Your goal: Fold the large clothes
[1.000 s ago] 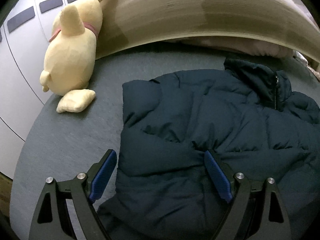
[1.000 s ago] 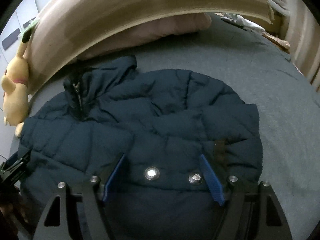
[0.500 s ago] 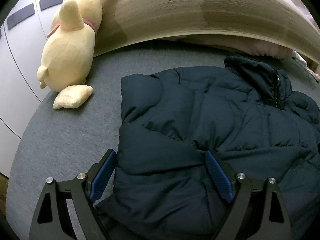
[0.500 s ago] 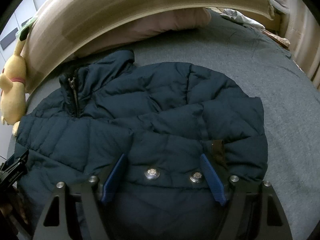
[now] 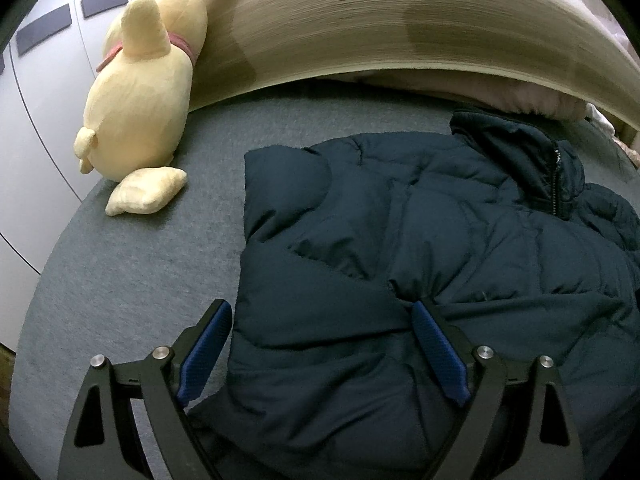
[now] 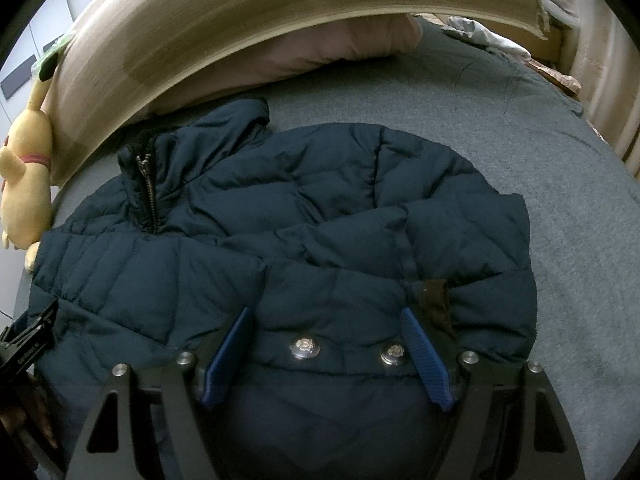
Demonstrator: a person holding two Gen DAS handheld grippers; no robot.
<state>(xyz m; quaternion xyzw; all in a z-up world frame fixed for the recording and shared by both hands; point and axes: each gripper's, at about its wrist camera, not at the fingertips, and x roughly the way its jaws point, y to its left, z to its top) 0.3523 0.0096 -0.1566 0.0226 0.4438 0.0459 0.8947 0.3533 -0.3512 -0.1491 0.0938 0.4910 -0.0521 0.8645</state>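
A dark navy puffer jacket (image 5: 400, 240) lies on a grey bed, collar and zipper (image 6: 146, 188) toward the headboard, both sleeves folded across its front. My left gripper (image 5: 322, 344) is open, its blue pads wide apart over the jacket's left edge. My right gripper (image 6: 324, 350) is open over the lower right part of the jacket (image 6: 320, 220), straddling a cuff with two silver snap buttons (image 6: 304, 348). The left gripper's black frame (image 6: 28, 344) shows at the left edge of the right wrist view.
A yellow plush toy (image 5: 140, 108) leans at the bed's left corner against the wooden headboard (image 5: 400, 28). A pink pillow (image 6: 300, 52) lies under the headboard. Grey sheet (image 6: 560, 200) extends to the right. White cabinet doors (image 5: 36, 100) stand on the left.
Both grippers have pulled back slightly toward me and risen a little; the jacket sits lower and fuller in view. Both stay open. The jacket has not moved.
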